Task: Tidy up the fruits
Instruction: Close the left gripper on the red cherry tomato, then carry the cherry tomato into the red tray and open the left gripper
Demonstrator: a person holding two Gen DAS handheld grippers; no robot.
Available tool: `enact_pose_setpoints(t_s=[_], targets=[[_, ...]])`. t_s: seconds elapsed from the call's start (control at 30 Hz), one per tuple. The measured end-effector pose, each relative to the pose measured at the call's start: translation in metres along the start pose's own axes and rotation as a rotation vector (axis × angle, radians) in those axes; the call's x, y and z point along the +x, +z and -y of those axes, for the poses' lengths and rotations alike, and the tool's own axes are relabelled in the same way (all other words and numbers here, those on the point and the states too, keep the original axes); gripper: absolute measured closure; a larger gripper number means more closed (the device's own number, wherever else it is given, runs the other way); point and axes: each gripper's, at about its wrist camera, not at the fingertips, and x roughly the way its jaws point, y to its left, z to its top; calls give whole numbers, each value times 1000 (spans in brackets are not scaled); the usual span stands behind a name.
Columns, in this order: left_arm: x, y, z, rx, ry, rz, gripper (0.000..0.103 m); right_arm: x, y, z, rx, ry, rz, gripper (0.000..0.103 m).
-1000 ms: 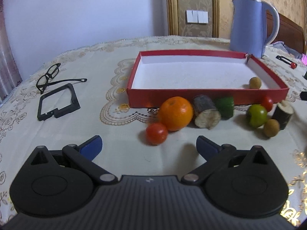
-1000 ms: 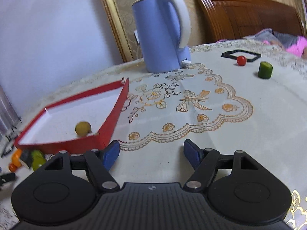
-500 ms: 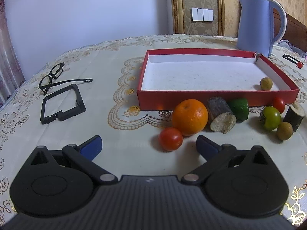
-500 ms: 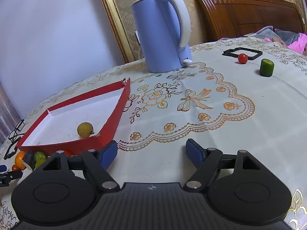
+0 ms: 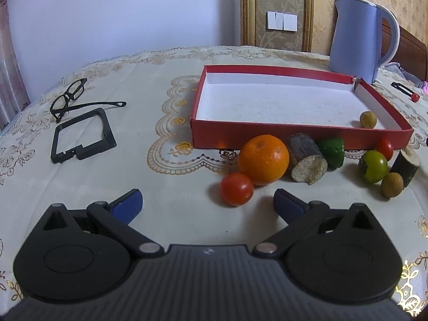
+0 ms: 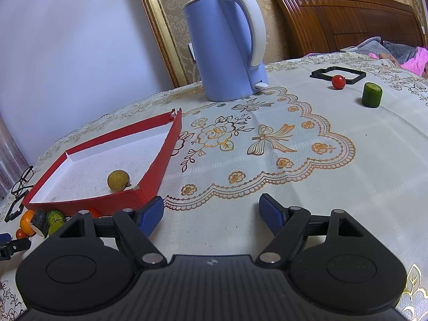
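Left gripper (image 5: 208, 198), jaws apart, hovers near a tomato (image 5: 236, 188) beside the orange (image 5: 263, 159); right gripper (image 6: 211, 211), jaws apart, holds nothing beside the red box (image 6: 157, 165).

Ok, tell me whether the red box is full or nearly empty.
Nearly empty. The red box holds just one small yellowish fruit near a corner; the rest of its white floor is bare, while the orange sits outside.

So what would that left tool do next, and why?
Probably ease the left tool forward and a little to its right so its open fingers straddle the red tomato. That tomato lies nearest, on the cloth outside the red box, just ahead of the gap, and the tool holds nothing. Only one small yellowish fruit is in the box so far.
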Motion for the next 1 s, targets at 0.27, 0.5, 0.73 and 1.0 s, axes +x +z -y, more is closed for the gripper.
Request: enact_pose_setpoints(t_s=[0.27,0.5,0.73,1.0], targets=[[-5,-1,10,52,49,34,0,0,0,0,-1,0,0,25],[-8,-2,6,46,22,42,23,0,0,0,-3,-1,-1,25],[-13,-4,15,90,-4,62,80,0,0,-1,-7,-3,-2,25],[-31,0,13,55,9,138,80,0,0,-1,-5,-2,-1,25]])
